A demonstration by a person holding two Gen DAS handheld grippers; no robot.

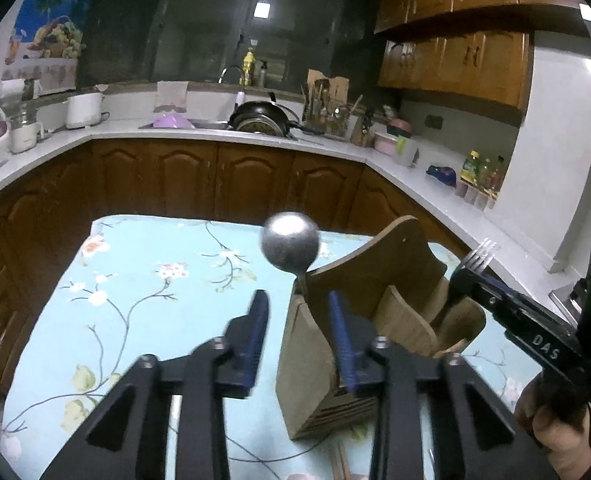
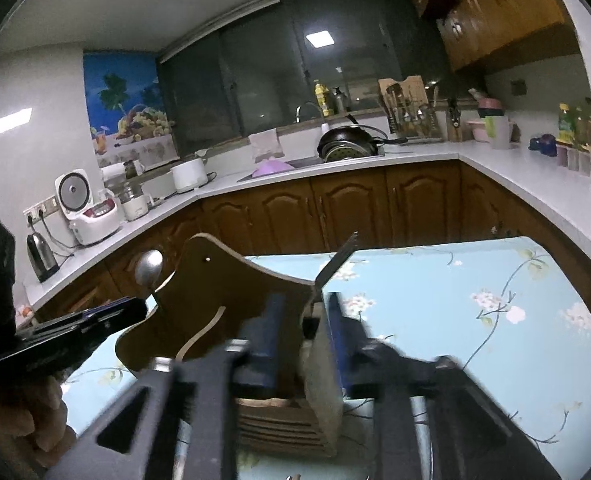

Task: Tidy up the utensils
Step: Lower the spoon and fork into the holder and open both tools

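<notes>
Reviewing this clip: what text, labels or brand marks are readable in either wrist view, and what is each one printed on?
"DAS": white letters on the black body of the right hand-held gripper, seen in the left wrist view.
Yellow-labelled bottles on the white counter: print too small to read.
White rice cooker with red panel: markings blurred.
Nothing else is legible in either view.

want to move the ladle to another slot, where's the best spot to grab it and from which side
Grip the thin neck just below the ladle bowl, where it rises out of the wooden utensil holder. Come from above on the open table side with the left gripper, which is open; the holder's tall back panel blocks the other side. The round bowl would probably slip.
</notes>
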